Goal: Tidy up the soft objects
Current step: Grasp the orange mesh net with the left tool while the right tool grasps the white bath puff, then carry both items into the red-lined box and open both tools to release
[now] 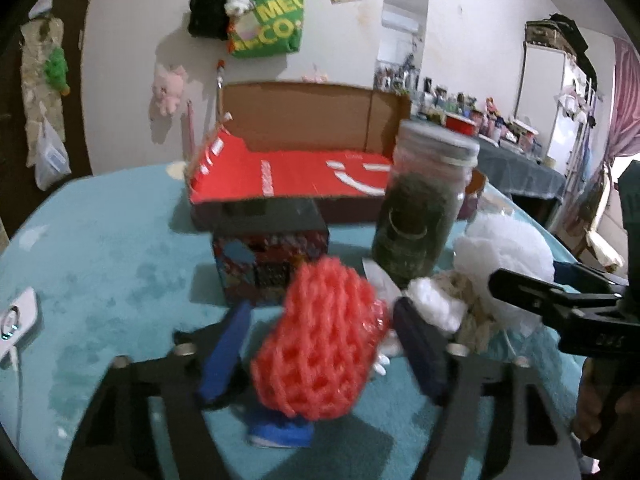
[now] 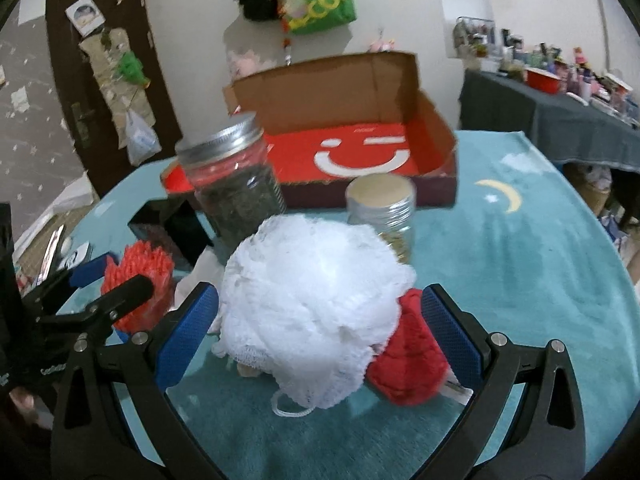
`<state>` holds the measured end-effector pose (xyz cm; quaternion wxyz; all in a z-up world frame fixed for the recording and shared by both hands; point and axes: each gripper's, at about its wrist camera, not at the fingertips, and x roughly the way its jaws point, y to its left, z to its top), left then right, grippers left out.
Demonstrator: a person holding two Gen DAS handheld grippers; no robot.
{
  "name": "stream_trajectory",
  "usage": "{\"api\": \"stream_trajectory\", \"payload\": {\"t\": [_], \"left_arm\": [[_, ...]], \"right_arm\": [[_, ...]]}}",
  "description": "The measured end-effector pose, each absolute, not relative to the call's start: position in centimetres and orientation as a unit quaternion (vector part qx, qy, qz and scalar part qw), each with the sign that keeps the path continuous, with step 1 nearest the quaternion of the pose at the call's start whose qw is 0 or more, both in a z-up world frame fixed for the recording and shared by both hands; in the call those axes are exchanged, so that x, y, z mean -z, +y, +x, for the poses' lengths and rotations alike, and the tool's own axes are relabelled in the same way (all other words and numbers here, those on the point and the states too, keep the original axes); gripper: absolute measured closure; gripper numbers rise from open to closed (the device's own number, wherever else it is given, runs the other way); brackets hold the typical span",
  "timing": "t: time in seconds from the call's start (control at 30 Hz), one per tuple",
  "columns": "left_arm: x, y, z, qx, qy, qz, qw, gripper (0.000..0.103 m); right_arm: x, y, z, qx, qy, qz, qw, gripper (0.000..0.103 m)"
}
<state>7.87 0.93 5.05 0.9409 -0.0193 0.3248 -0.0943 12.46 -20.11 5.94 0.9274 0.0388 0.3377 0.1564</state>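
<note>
Orange-red foam netting (image 1: 320, 340) sits between the blue pads of the left gripper (image 1: 320, 354); the left pad (image 1: 224, 354) stands clear of it with a visible gap, so the jaws are not clamped. White mesh sponge (image 2: 316, 316) fills the span of the right gripper (image 2: 320, 344), with a red knitted piece (image 2: 408, 364) beside it against the right pad (image 2: 452, 336); whether the pads press on it cannot be told. Both items are above the teal cloth (image 2: 520, 264). Behind them stand a tall glass jar (image 2: 232, 184) with a metal lid, a shorter jar (image 2: 380, 208), and an open cardboard box (image 2: 436, 128) with a red floor.
</note>
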Motion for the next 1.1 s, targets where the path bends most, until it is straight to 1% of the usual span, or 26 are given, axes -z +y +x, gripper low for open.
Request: {"api": "stream_trajectory", "payload": {"t": [0.03,0.07,0.13,0.17,0.23,0.43,0.63,0.83,1.1], "left_arm": [[-4.8,0.9,8.0,0.099,0.332,-0.022,0.938,0.042],[-4.8,0.9,8.0,0.103,0.336,-0.026,0.936,0.046],[-4.9,0.9,7.8,0.109,0.336,-0.028,0.935,0.051],[-5.0,0.8,7.6,0.110,0.334,-0.026,0.936,0.054],[-5.2,0.6,7.3,0.111,0.330,-0.020,0.937,0.056],[-5.8,0.7,7.0,0.117,0.324,-0.019,0.938,0.061],[-7.3,0.9,6.3,0.121,0.305,-0.008,0.944,0.062],[-9.5,1.2,5.9,0.120,0.284,0.003,0.951,0.063],[-13.3,1.7,7.2,0.128,0.252,0.021,0.959,0.063]], "right_arm": [[-5.7,-19.8,12.5,-0.160,0.343,0.034,0.925,0.018],[-5.4,-19.7,12.6,-0.166,0.348,0.034,0.922,0.021],[-5.0,-19.6,12.5,-0.176,0.355,0.037,0.917,0.037],[-5.0,-19.6,12.4,-0.179,0.354,0.038,0.917,0.039],[-5.2,-19.7,11.8,-0.180,0.345,0.036,0.920,0.050],[-5.8,-20.0,10.6,-0.175,0.322,0.034,0.930,0.063],[-6.9,-20.2,9.6,-0.174,0.298,0.034,0.938,0.070],[-8.7,-20.9,8.3,-0.187,0.269,0.047,0.944,0.071],[-12.5,-21.7,7.1,-0.190,0.207,0.042,0.959,0.073]]}}
